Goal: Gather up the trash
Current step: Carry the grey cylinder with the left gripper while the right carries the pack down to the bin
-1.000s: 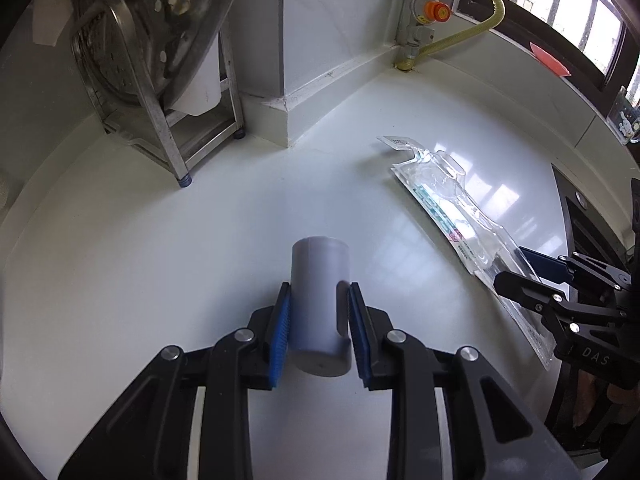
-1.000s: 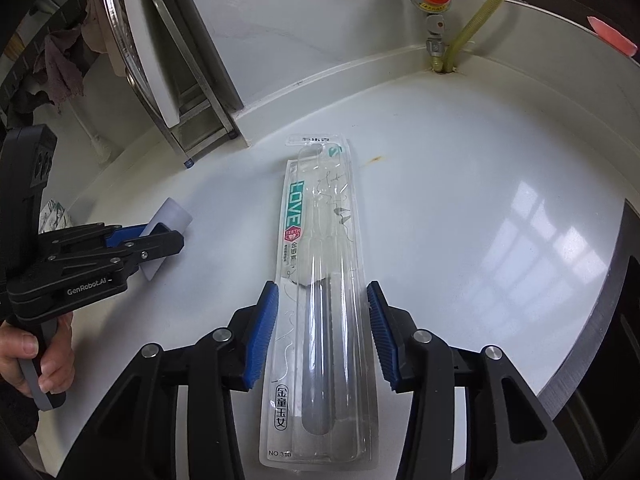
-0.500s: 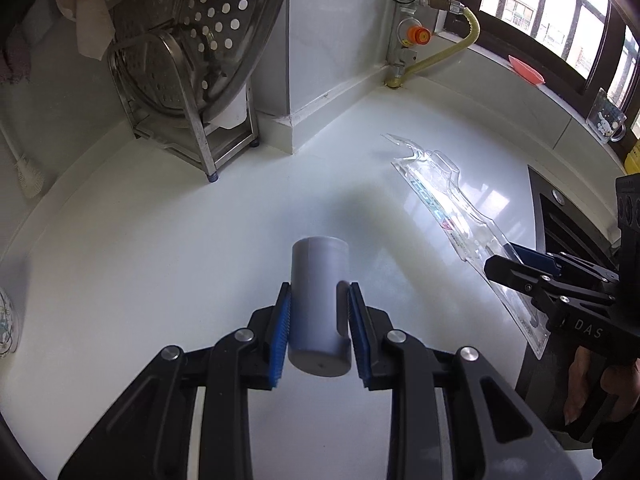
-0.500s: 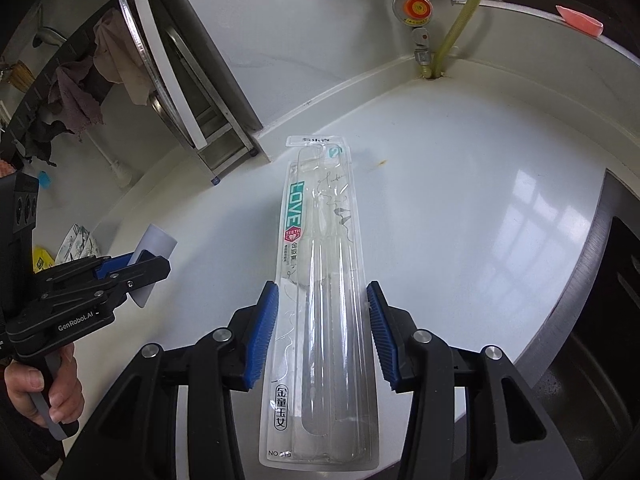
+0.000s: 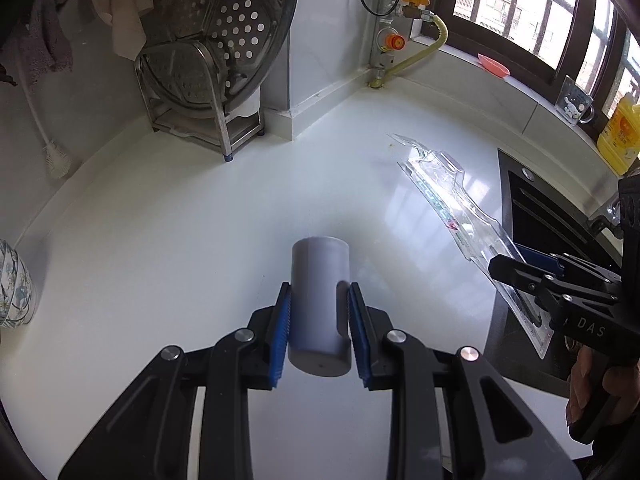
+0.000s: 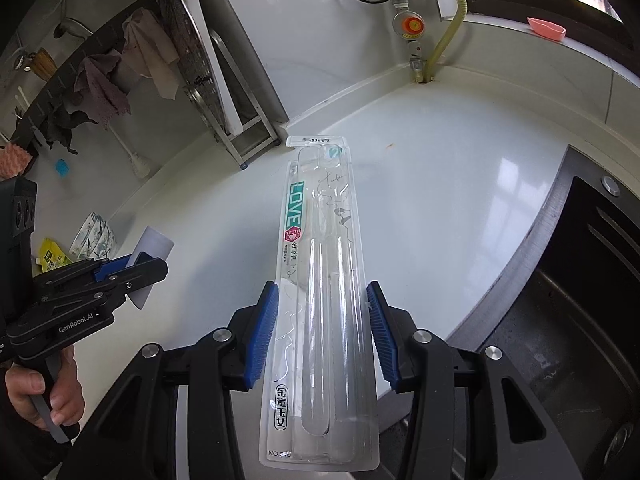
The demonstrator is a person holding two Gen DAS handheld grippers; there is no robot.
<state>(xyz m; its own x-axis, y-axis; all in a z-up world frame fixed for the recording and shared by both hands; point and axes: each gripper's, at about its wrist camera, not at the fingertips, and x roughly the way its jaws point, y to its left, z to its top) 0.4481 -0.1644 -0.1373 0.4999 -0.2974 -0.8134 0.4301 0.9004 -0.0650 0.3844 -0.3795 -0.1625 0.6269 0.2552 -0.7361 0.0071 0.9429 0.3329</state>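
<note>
Across the whole lower scene lay the white counter [image 5: 168, 240], glossy and curving away to a tiled back wall, and we held both tools above it. At its far left stood a metal rack [image 5: 208, 116] with a large perforated steel tray [image 5: 224, 24] leaning in it; at the right edge the dark sink [image 6: 568, 320] dropped away below the counter's rim. A yellow gas hose [image 6: 448, 36] ran down the wall to the far corner.

In our right hand-held gripper [image 6: 322, 340] we had the long clear toothbrush package [image 6: 320, 288], its blue pads pressed against the two long edges, the empty blister reaching forward over the counter and its printed end hanging near us. In the left wrist view the same package [image 5: 452, 208] showed at the right, raised off the surface.

Our left hand-held gripper [image 5: 318, 330] pinched a small grey cylinder [image 5: 320, 292], upright between the blue pads, its flat base toward us, clear of the counter. A patterned bowl [image 5: 14, 284] sat at the far left edge, well apart from both.
</note>
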